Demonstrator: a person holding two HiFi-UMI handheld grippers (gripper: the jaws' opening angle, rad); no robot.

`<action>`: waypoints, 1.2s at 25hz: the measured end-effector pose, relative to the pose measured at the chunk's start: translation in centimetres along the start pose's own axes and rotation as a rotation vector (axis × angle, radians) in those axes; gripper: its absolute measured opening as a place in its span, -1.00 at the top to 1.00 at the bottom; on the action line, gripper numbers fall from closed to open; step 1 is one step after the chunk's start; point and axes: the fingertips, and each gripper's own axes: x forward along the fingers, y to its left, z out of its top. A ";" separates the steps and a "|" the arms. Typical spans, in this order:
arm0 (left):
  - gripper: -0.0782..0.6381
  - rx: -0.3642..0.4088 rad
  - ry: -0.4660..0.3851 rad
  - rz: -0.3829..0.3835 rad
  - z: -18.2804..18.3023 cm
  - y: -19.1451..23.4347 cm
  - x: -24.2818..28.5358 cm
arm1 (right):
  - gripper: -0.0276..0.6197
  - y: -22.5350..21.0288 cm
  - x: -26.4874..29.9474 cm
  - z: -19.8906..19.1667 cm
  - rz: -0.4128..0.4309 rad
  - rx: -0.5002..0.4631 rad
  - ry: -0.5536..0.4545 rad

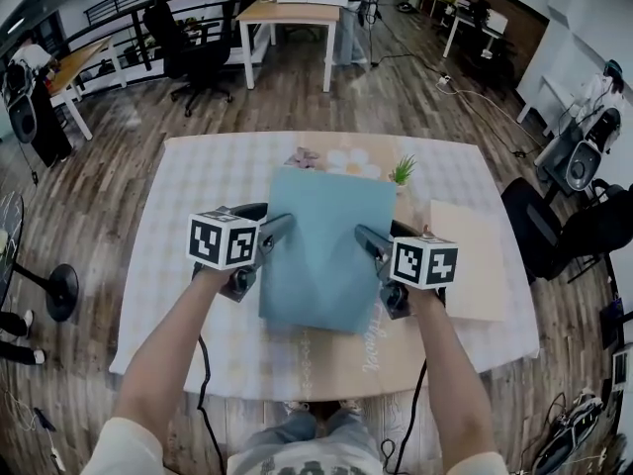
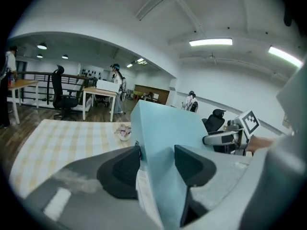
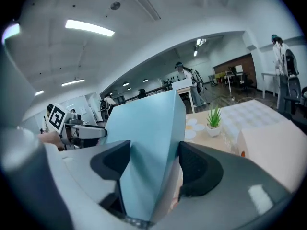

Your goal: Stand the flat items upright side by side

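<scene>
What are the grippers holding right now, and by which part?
Both hold the blue box. The left gripper clamps its left edge and the right gripper clamps its right edge.

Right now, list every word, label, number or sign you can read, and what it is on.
A script print on the table cover: too blurred to read.
A print on the person's shirt: too blurred to read.
The blue flat item: no print shows.
The left gripper and right gripper: cube markers are black-and-white patterns, no letters.
</scene>
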 end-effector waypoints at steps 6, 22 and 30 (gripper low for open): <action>0.12 0.114 -0.090 0.046 2.5 -1.7 -1.9 | -0.06 1.3 -2.1 2.5 -0.026 -0.131 -0.093; 0.12 0.187 -0.206 0.197 0.7 -5.5 -7.1 | -0.07 4.9 -7.0 1.9 -0.007 -0.339 -0.213; 0.12 0.165 -0.207 0.322 -2.1 -7.9 -9.7 | -0.05 6.2 -9.5 0.1 0.094 -0.392 -0.213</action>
